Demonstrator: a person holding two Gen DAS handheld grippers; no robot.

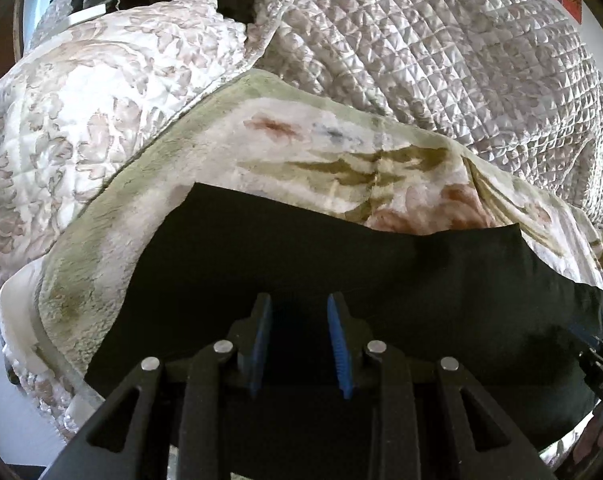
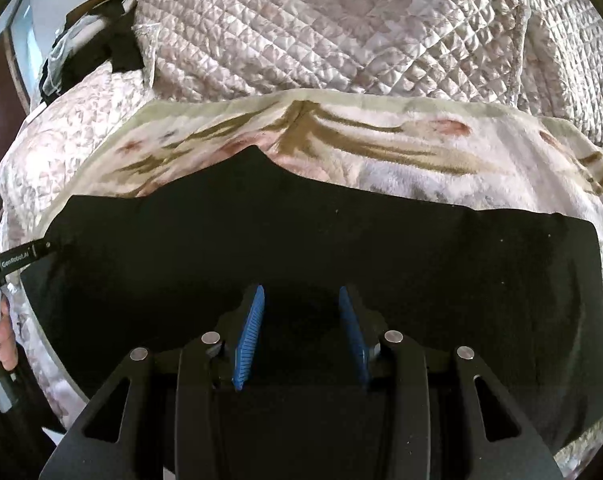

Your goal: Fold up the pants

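Blanket (image 1: 301,152) under black pants (image 2: 301,240); both fingers spread, empty; only right view shows a hand (image 2: 1,340).

qty per kind: 1 pr black pants (image 2: 301,240), flat just ahead of both tools. 2 grippers: left gripper (image 1: 299,300), right gripper (image 2: 301,292); 2 blue pads ea. 1 floral blanket (image 2: 441,168) beyond pants. 2 quilted covers, further ahead: diamond-stitch quilt (image 1: 441,40), leaf-print quilt (image 1: 81,100).
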